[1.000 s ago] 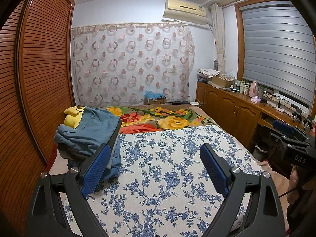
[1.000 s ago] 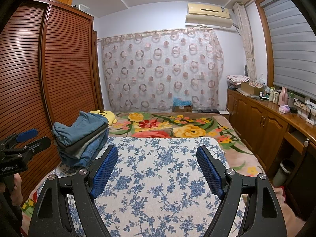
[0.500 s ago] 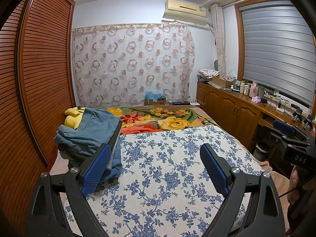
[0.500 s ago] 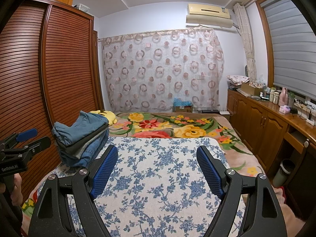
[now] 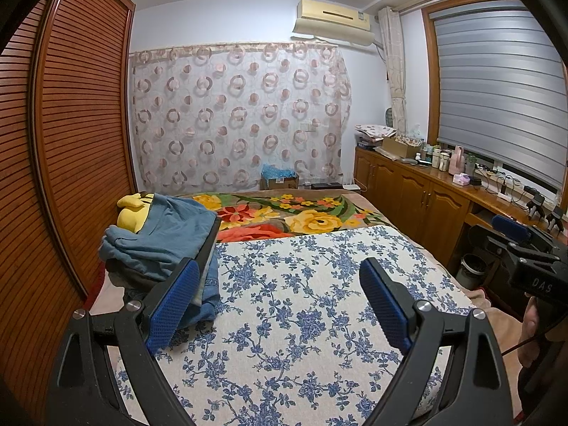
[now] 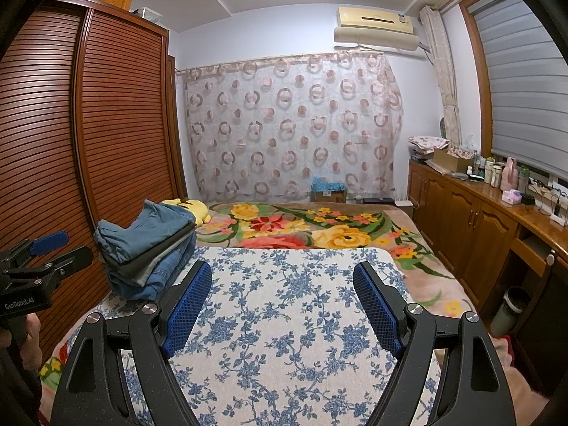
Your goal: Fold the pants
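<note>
On the bed, a white cloth with blue flower print lies flat over a bright floral blanket, between a slatted brown wardrobe and wooden cabinets. Both hands hover low over it; the left claw and right claw gape wide, empty. A stack of folded blue denim pants sits at the cloth's left edge.

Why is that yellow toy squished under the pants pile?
The yellow plush toy lies at the far end of the stack of folded pants on the bed, partly covered by it. That looks odd. Nothing else stands out: no spill, nothing broken.
</note>
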Available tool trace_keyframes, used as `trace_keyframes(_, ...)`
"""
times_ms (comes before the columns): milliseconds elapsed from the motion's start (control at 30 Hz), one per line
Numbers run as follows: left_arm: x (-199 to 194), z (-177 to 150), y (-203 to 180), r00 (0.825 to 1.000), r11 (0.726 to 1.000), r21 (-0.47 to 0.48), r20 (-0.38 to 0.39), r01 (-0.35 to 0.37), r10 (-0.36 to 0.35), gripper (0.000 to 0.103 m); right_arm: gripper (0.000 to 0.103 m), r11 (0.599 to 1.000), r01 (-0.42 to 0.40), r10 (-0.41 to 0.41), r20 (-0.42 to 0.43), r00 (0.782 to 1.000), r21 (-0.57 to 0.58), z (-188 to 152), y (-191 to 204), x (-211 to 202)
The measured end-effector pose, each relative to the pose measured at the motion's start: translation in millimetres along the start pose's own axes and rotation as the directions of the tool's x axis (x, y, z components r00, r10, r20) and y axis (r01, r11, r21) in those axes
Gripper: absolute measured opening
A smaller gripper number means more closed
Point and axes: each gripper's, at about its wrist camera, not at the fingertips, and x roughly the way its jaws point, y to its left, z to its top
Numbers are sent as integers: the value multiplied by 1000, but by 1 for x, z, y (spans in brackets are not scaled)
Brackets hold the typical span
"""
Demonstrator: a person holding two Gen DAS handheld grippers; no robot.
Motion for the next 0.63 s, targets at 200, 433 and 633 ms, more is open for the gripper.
trace_keyframes(200,0,0,0,1000,1000,1,0,0,0,92,83,1000,1,-1,1,1000,1,0,0,0)
trace_keyframes(433,0,-1,0,1000,1000,0,1,1,-1,92,83,1000,1,-1,0,1000,1,-1,1,0)
trace_keyframes(633,0,-1,-1,1000,1000,1,1,0,0,92,83,1000,2,-2,0,1000,2,-1,1,0)
